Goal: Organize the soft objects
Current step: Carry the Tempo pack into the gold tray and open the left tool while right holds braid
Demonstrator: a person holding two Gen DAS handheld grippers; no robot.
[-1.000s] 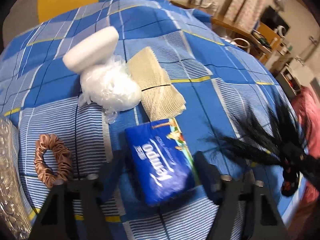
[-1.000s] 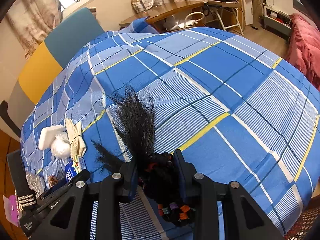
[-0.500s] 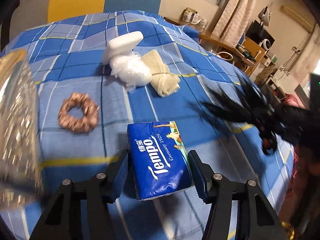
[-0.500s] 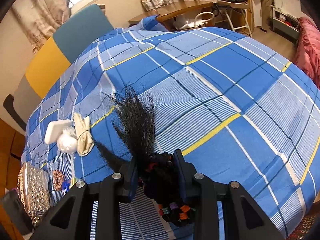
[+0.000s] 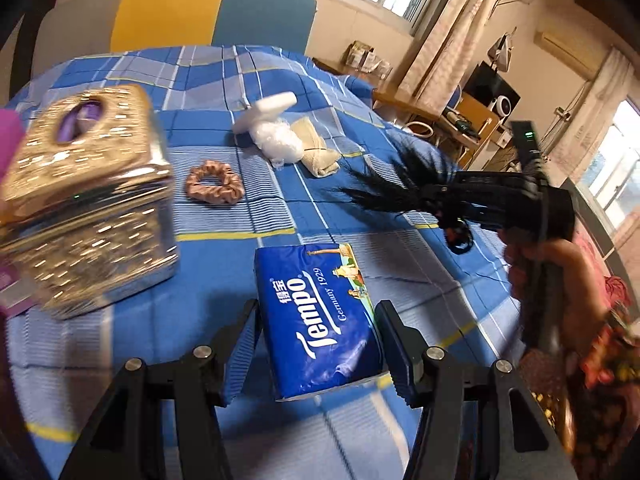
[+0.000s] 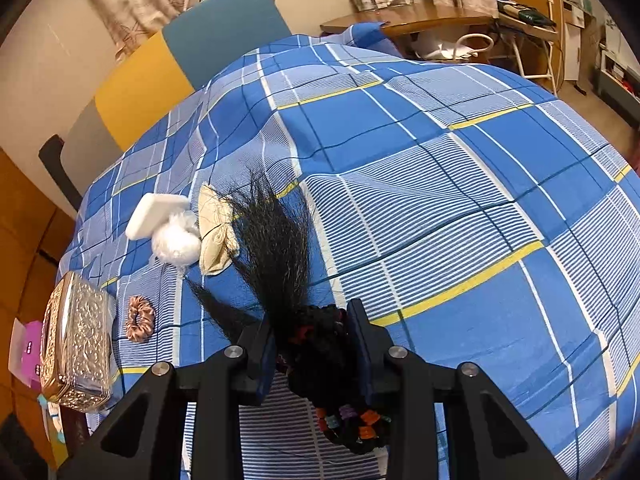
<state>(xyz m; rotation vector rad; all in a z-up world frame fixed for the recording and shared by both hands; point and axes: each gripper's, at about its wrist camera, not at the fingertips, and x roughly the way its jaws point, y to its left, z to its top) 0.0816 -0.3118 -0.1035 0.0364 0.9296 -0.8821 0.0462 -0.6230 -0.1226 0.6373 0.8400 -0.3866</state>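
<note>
My left fingers (image 5: 316, 344) clamped on the blue tissue pack (image 5: 320, 316), above the checked bed (image 5: 400, 280); my right fingers (image 6: 312, 344) gripping the black hairpiece (image 6: 280, 248); silver box (image 5: 84, 200) left, scrunchie (image 5: 215, 182) beyond

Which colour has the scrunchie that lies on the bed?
The scrunchie is a shiny copper-brown, seen best in the left wrist view.

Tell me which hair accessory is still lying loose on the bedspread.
The pink-brown satin scrunchie near the silver box. The black hairpiece is clamped in the right gripper.
</note>
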